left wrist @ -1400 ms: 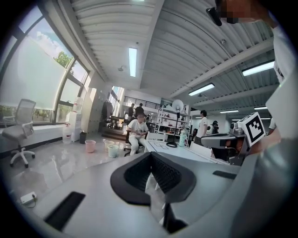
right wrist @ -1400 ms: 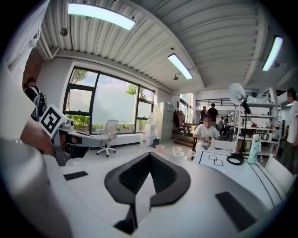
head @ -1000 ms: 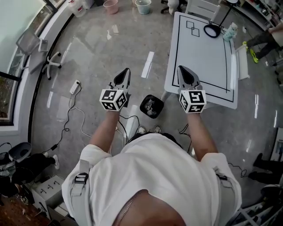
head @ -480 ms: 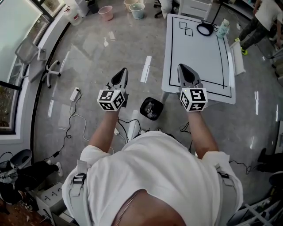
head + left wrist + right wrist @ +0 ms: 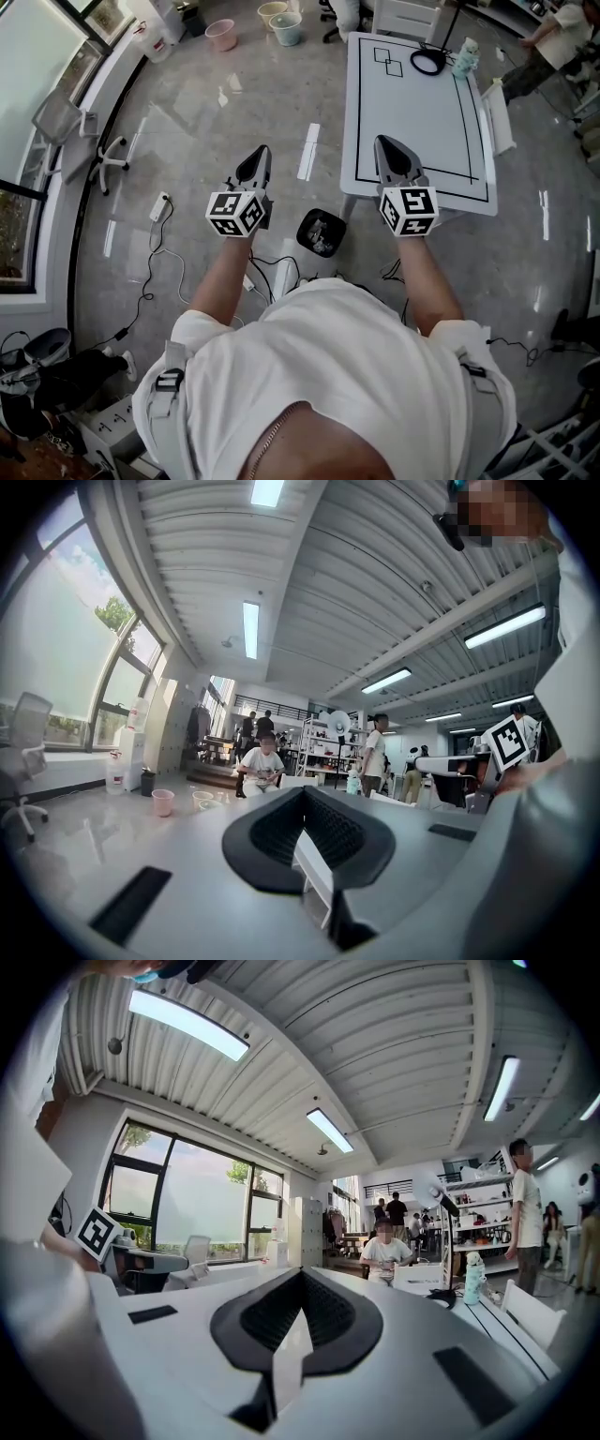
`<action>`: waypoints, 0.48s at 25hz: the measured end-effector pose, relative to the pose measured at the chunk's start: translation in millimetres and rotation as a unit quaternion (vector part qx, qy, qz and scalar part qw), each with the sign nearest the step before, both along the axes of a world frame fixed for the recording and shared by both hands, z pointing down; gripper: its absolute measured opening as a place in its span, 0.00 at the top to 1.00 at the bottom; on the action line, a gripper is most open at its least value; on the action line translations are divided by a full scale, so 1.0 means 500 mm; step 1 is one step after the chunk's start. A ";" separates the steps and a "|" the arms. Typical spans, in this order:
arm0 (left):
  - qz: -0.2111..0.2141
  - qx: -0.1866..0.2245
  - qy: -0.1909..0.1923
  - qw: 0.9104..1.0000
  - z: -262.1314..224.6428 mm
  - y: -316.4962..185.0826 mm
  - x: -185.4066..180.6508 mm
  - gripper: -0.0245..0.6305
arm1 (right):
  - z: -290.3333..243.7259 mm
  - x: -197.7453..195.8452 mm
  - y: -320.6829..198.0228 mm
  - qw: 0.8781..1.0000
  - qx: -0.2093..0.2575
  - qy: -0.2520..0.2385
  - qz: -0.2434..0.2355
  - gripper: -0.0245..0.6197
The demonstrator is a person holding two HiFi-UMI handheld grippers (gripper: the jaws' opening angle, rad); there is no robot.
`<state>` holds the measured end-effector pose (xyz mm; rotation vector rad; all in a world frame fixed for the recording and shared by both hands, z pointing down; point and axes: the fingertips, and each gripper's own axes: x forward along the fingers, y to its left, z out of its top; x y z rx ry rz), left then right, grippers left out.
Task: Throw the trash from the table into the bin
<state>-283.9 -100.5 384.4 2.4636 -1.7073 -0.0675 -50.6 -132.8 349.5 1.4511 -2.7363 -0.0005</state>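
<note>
left gripper [image 5: 260,155] and right gripper [image 5: 384,145] both have jaws pressed together, pinching nothing. the black bin [image 5: 321,232] sits on the floor between them, just beside the near corner of the white surface [image 5: 412,112].

Floor [image 5: 187,122]: grey glossy stone, below and ahead of me.
Pink bucket [image 5: 222,34]: upright on the floor, far ahead to my left.
Pale bucket [image 5: 286,27]: near the pink one, on its right.
Office chair [image 5: 70,127]: white, by the window [image 5: 28,66] on my left.
Power strip [image 5: 159,207]: white, on the floor, cable trailing towards me.
Bottle [image 5: 465,58]: pale, upright, near a black ring [image 5: 428,62].
Seated person [image 5: 262,766]: white shirt, far across the room.
</note>
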 end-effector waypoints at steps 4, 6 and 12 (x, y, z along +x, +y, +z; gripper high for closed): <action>0.004 0.001 0.003 1.000 -0.003 0.006 0.006 0.95 | -0.004 0.007 0.010 1.000 0.002 -0.001 0.005 0.96; 0.005 0.002 0.004 1.000 -0.007 0.011 0.009 0.95 | -0.008 0.010 0.016 1.000 0.004 -0.002 0.007 0.96; 0.011 0.003 0.004 1.000 -0.011 0.025 0.026 0.95 | -0.012 0.029 0.030 1.000 0.007 -0.002 0.014 0.96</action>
